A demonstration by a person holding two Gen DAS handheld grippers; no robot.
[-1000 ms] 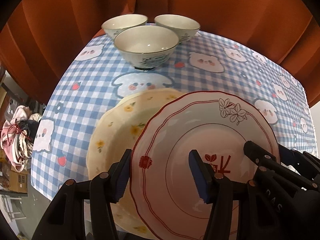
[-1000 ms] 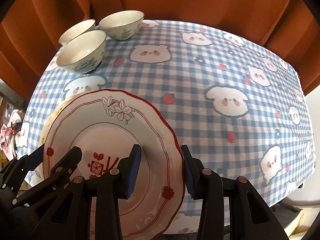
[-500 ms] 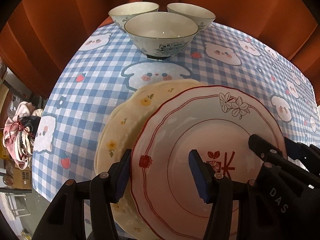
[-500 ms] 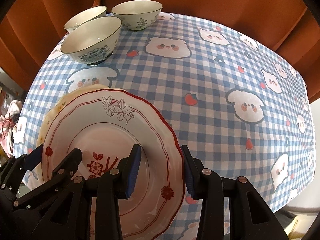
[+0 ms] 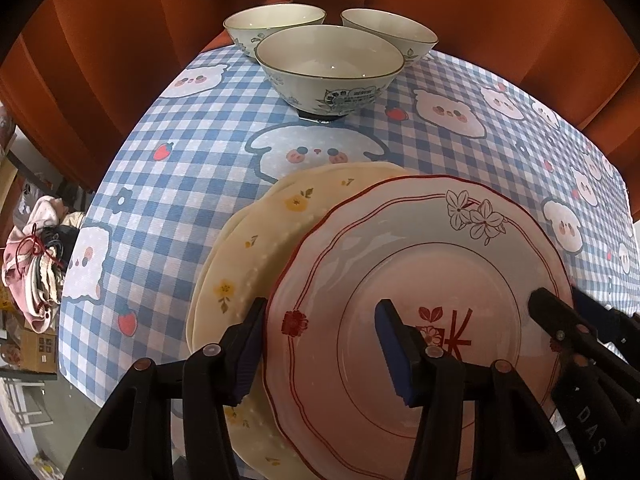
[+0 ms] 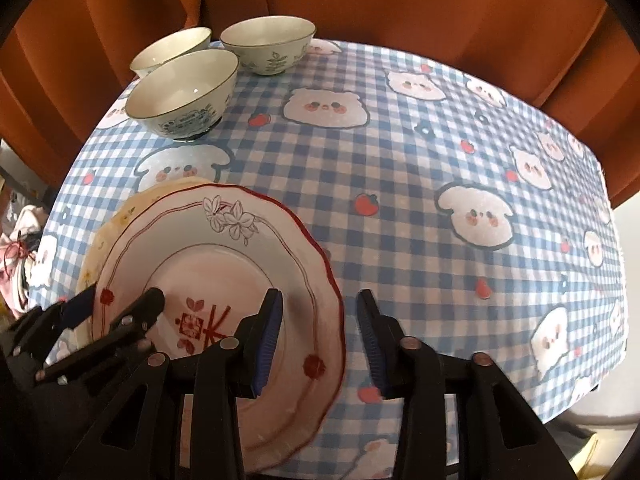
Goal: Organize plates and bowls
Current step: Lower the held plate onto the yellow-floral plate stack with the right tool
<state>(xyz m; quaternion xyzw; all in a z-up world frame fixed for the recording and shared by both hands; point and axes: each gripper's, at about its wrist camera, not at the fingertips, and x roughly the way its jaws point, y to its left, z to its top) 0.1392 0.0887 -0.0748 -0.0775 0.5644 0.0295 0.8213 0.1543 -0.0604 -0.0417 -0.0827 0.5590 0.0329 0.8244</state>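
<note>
Both hand-held grippers, left (image 5: 320,354) and right (image 6: 318,338), straddle the red-rimmed plate (image 5: 420,300) rims, jaws apart; the right's have just been closing; centre it over the yellow plate (image 5: 256,256); lower evenly.

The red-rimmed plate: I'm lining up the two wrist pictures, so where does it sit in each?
Left wrist view: red-rimmed plate lower right, overlapping the yellow plate.
Right wrist view: red-rimmed plate lower left.
Shared landmark: the nearest bowl, beyond the plate in both.
</note>
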